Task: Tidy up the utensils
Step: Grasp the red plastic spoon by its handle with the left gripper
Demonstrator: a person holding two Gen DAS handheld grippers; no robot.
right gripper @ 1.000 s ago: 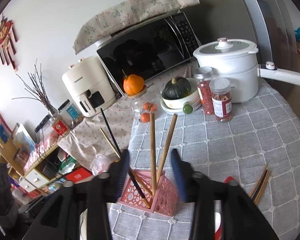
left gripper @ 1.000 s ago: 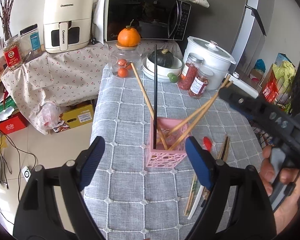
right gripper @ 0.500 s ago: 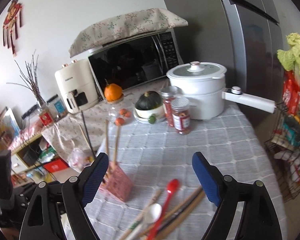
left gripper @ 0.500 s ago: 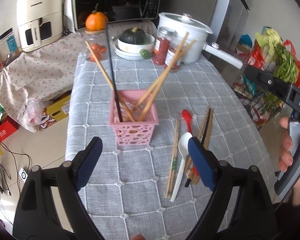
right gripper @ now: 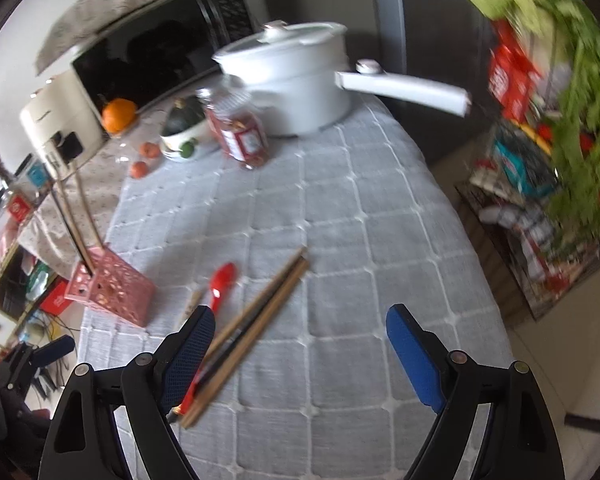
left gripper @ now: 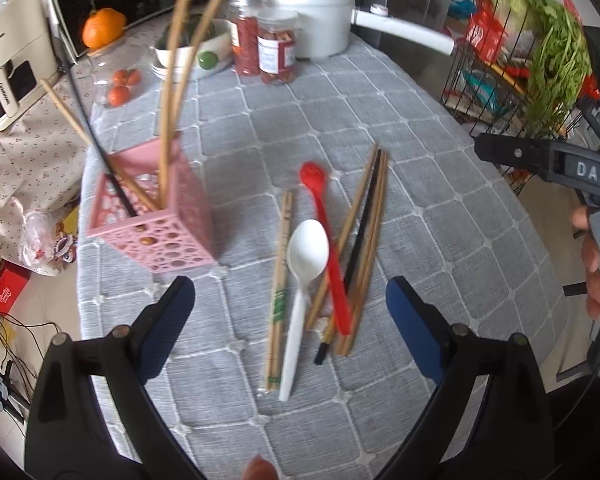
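Observation:
A pink perforated holder (left gripper: 156, 216) stands on the grey quilted tablecloth (left gripper: 440, 220), with several chopsticks upright in it; it also shows in the right wrist view (right gripper: 112, 292). Loose utensils lie to its right: a white spoon (left gripper: 304, 280), a red spoon (left gripper: 328, 248), a light chopstick pair (left gripper: 280, 280) and brown and black chopsticks (left gripper: 366, 240). My left gripper (left gripper: 290, 324) is open and empty, above the near ends of the loose utensils. My right gripper (right gripper: 300, 356) is open and empty, just right of the chopsticks (right gripper: 260, 312) and red spoon (right gripper: 220, 284).
At the back stand a white pot with a long handle (left gripper: 312, 8), two red jars (left gripper: 268, 48), a bowl with a squash (right gripper: 184, 128), tomatoes (left gripper: 120, 88), an orange (left gripper: 102, 30), a microwave and an air fryer (left gripper: 8, 64). A wire rack with greens (left gripper: 540, 60) stands off the table's right edge.
Both grippers have swung right and down toward the loose utensils. The pink holder has shifted left in both views. Both grippers stay open.

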